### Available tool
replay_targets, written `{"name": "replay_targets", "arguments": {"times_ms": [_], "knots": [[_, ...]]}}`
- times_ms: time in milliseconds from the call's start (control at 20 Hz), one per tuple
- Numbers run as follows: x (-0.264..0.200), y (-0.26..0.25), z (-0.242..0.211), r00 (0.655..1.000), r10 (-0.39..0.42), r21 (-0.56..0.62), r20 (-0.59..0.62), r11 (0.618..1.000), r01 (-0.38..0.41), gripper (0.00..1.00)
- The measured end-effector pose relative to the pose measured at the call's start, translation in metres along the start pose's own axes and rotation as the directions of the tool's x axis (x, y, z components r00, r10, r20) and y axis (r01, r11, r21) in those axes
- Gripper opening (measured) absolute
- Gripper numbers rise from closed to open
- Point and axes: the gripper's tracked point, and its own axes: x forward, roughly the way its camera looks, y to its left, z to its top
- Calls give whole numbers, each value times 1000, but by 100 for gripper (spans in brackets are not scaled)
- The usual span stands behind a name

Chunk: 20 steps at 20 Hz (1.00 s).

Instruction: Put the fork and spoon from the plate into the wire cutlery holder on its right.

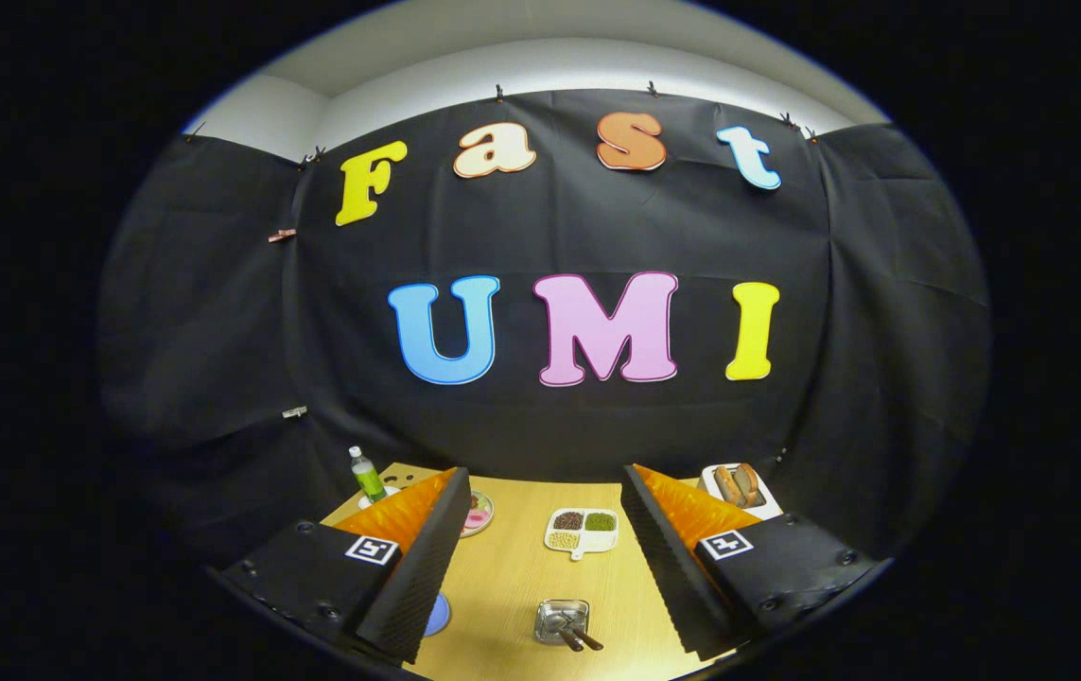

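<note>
Wire cutlery holder (562, 621) sits on table (521, 577) low between your gripper (540, 497) fingers, two dark handles sticking out of it. Your gripper spread wide, gripping nothing. Beyond holder: divided dish (582, 532). Farther left of holder: green bottle (367, 474). Farther right: white tray (741, 488).

Looking down my gripper (540, 492), it's a pretty chunky build. Two wedge-shaped fingers (427, 558), each with a ribbed, sawtooth-textured pad along the inner face. They stand wide apart, with nothing between them. Behind each finger sits a flat black mounting block with rounded corners, held down by small dark screws (321, 610) near the edges. Each block carries a little square white tag (372, 550) printed with a black fiducial pattern, one per side, sitting right by the base of the finger.
</note>
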Motion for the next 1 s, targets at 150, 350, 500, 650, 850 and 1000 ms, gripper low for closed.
{"name": "replay_targets", "arguments": {"times_ms": [150,350,500,650,850,1000], "knots": [[-8,-5,-4,999,-29,-32,14,999,30,99],[-10,-4,-22,999,-23,-39,-30,999,22,99],[-9,-3,-23,999,-22,-46,-34,999,21,99],[-8,-1,-22,999,-18,-58,-37,998,15,99],[-3,4,-17,999,-6,-60,-34,998,4,99],[0,7,-15,999,1,-62,-35,998,-4,99]]}}
